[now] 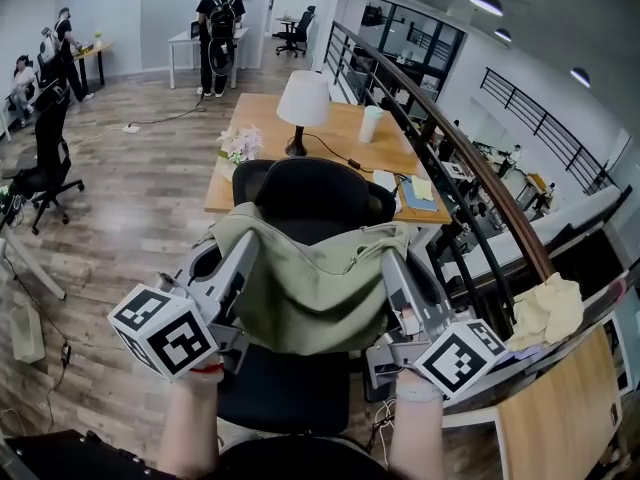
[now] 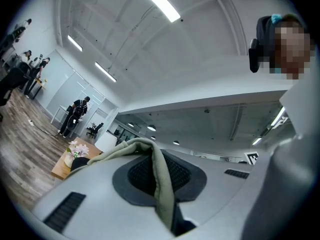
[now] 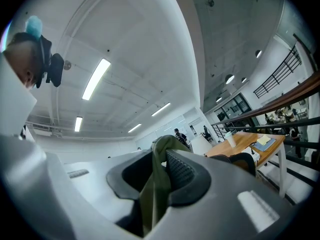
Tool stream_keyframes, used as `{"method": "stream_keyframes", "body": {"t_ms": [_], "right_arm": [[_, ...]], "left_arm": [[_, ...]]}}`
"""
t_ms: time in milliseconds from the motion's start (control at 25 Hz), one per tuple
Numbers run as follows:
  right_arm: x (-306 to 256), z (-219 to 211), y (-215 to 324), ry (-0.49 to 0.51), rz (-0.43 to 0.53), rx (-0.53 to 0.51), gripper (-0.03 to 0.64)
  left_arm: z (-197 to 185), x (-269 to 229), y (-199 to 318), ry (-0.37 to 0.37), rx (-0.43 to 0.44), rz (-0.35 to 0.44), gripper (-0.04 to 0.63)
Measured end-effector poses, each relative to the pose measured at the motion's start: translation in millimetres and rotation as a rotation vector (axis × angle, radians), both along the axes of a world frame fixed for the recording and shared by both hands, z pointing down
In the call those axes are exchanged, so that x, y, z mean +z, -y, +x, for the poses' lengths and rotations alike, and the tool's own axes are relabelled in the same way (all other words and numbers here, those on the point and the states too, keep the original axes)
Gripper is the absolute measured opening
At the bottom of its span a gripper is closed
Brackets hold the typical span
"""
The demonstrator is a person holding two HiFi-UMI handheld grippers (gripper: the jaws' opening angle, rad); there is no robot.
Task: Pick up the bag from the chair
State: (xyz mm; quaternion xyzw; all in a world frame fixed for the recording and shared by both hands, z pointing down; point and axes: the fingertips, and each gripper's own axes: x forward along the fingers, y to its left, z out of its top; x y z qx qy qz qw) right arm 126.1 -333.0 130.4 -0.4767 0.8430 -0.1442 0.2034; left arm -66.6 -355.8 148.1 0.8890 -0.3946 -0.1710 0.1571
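An olive-green cloth bag [image 1: 315, 280] hangs stretched between my two grippers above the seat of a black office chair [image 1: 310, 196]. At the bag's upper left corner my left gripper [image 1: 243, 240] is shut on the fabric; in the left gripper view a fold of the green bag [image 2: 160, 181] is pinched between the dark pads. My right gripper [image 1: 392, 255] is shut on the upper right corner, and the green bag [image 3: 156, 184] runs between its pads in the right gripper view. The bag sags in the middle and hides most of the chair seat.
Behind the chair stands a wooden desk [image 1: 340, 138] with a white lamp [image 1: 302, 103], a cup [image 1: 371, 124] and flowers [image 1: 240, 145]. A railing [image 1: 470, 168] runs along the right. A person [image 1: 219, 28] stands far back, others sit at the left. A cream cloth [image 1: 545, 308] lies at the right.
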Motion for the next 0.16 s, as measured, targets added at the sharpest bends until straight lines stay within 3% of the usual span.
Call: {"method": "stream_keyframes", "body": {"t_ms": [160], "right_arm": [[1.0, -1.1, 4.2, -0.001, 0.003, -0.004, 0.091]], "left_arm": [[-0.8, 1.0, 3.8, 0.001, -0.003, 0.000, 0.015]]}}
